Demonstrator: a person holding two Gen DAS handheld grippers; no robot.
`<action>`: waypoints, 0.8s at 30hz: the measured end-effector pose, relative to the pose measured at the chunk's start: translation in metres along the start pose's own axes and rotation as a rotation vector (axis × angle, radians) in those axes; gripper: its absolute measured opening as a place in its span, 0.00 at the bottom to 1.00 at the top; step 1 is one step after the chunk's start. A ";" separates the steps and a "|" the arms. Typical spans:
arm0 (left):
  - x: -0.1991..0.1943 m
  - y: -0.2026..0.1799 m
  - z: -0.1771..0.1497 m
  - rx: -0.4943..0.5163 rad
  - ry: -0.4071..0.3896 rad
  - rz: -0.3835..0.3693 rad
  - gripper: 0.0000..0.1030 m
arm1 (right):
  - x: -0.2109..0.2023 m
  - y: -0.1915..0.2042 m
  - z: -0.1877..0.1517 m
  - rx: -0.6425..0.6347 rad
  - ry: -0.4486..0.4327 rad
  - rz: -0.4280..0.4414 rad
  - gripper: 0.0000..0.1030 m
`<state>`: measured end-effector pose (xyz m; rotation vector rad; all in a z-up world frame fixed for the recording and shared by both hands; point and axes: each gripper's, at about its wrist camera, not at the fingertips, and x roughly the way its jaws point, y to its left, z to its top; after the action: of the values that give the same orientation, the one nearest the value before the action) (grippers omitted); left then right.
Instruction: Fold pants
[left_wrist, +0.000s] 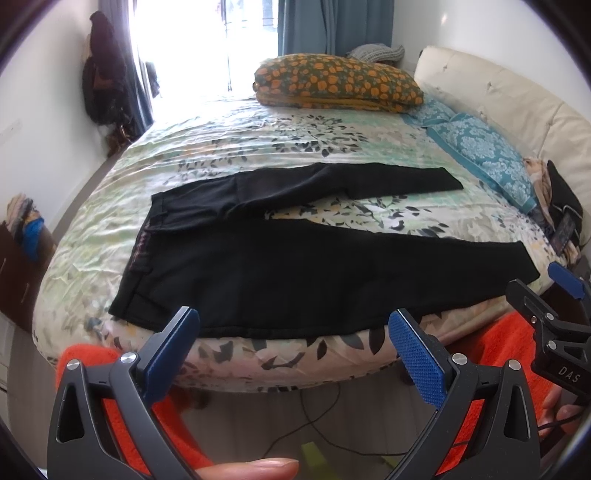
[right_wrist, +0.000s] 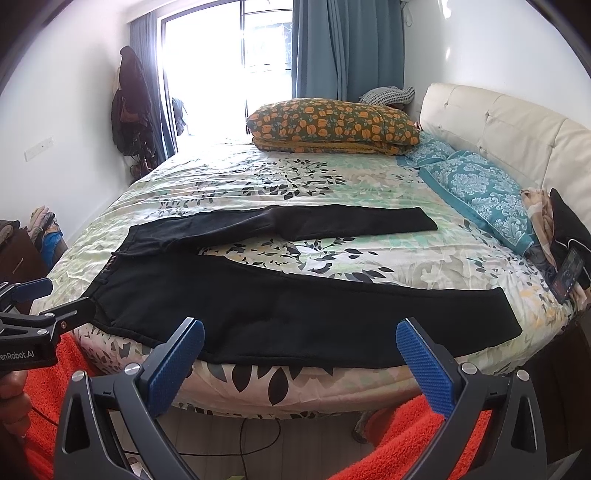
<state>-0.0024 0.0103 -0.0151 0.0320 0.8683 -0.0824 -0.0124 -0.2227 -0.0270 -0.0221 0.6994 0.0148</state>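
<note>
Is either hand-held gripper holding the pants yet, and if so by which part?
Nothing is held. The left hand-held gripper and right hand-held gripper are both open, short of the black pants lying flat.
</note>
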 end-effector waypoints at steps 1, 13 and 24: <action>0.000 0.000 0.000 0.000 0.001 -0.001 0.99 | 0.000 0.000 0.000 0.001 -0.001 0.000 1.00; 0.003 0.000 -0.003 -0.001 0.012 0.003 0.99 | 0.002 -0.003 0.001 0.016 0.005 -0.014 1.00; 0.006 -0.001 -0.005 0.004 0.023 0.007 0.99 | 0.006 -0.001 -0.003 0.010 0.022 -0.008 1.00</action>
<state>-0.0023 0.0095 -0.0227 0.0394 0.8913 -0.0772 -0.0096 -0.2235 -0.0330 -0.0153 0.7215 0.0029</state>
